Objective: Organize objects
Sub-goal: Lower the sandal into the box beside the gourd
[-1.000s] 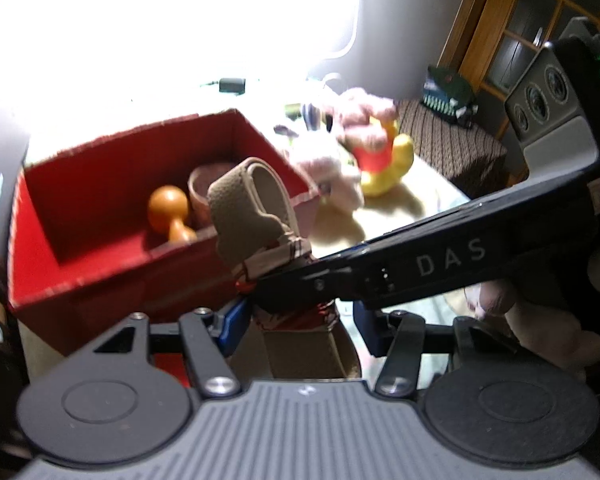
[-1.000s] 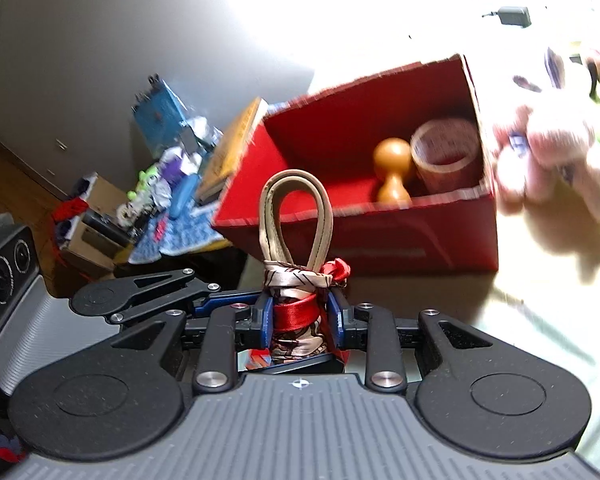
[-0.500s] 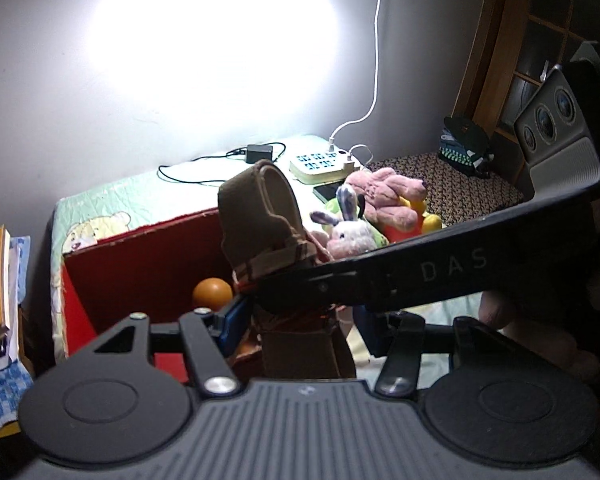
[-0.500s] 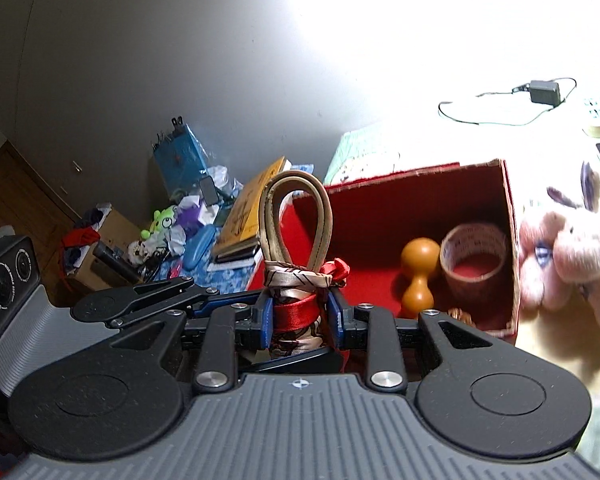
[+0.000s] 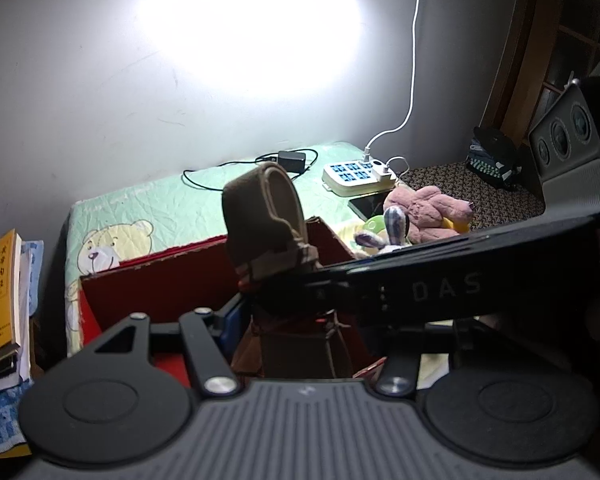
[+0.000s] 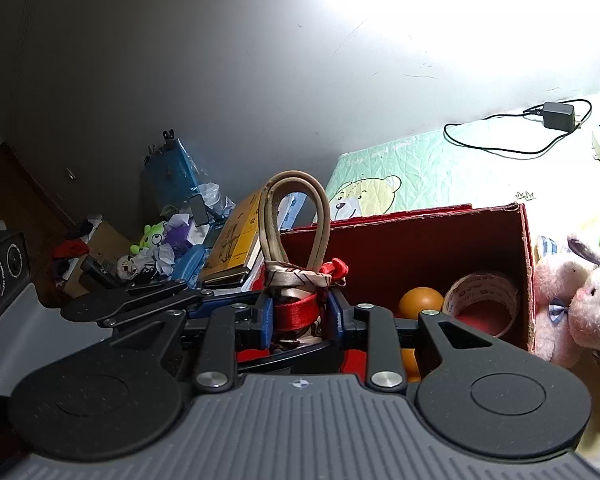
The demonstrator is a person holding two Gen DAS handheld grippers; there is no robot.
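Note:
A small brown bag [image 5: 296, 344] with a tan handle loop [image 6: 296, 216], a patterned scarf and a red ribbon [image 6: 300, 312] hangs between both grippers. My right gripper [image 6: 299, 314] is shut on the bag's ribboned neck, with a blue pad on each side. My left gripper [image 5: 300, 332] is shut on the bag's body; its right finger is hidden behind the right gripper's black arm [image 5: 420, 288], which crosses in front. Just behind and below stands the open red box [image 6: 420, 240], holding an orange wooden piece [image 6: 420, 300] and a tape roll [image 6: 482, 300].
Pink plush toys [image 6: 580, 304] lie right of the box on the green bear-print sheet [image 5: 140, 208]. A power strip [image 5: 356, 172], charger [image 5: 292, 157] and phone [image 5: 370, 206] sit near the wall. Books [image 5: 0, 292] and a clutter pile [image 6: 160, 248] are to the left.
Both grippers have risen together with the bag still held. The red box has sunk lower in both views, and more of the wall and the bed's far end shows.

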